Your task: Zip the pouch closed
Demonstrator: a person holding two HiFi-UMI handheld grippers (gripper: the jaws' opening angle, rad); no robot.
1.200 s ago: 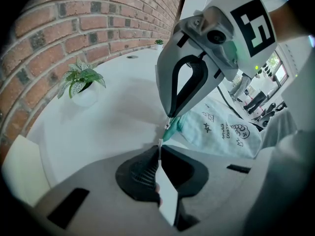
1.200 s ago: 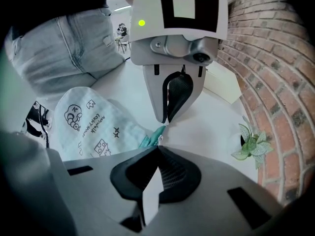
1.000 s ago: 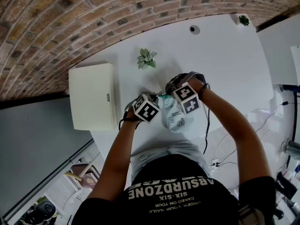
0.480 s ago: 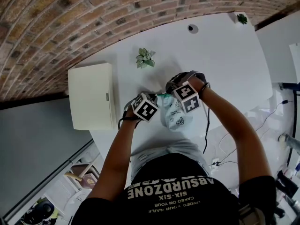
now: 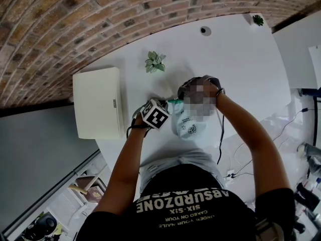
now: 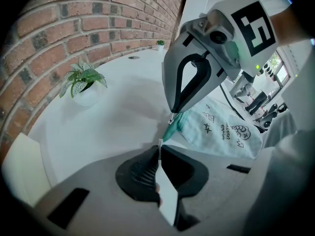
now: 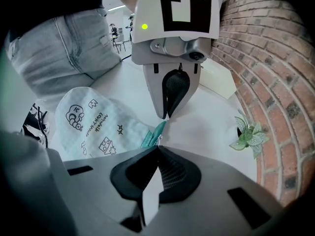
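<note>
A pale mint pouch (image 5: pixel 189 126) with small black drawings lies on the white table (image 5: pixel 241 59); it also shows in both gripper views (image 6: pixel 224 132) (image 7: pixel 91 122). Its teal zip end (image 6: pixel 172 129) is lifted between the two grippers. My left gripper (image 6: pixel 159 145) is shut on a thin bit of that zip end. Close in front of it, my right gripper (image 6: pixel 172 113) is shut on what looks like the small zip pull. From the right gripper view, its own jaws (image 7: pixel 158 147) meet the left gripper (image 7: pixel 165 117) tip to tip. In the head view the left gripper (image 5: pixel 165 106) shows beside the pouch.
A small potted plant (image 5: pixel 156 62) stands just beyond the grippers. A white box (image 5: pixel 98 103) sits at the table's left. A dark round cap (image 5: pixel 205 30) and a tiny plant (image 5: pixel 259 19) are far back. The brick wall runs behind. Cables hang at the right.
</note>
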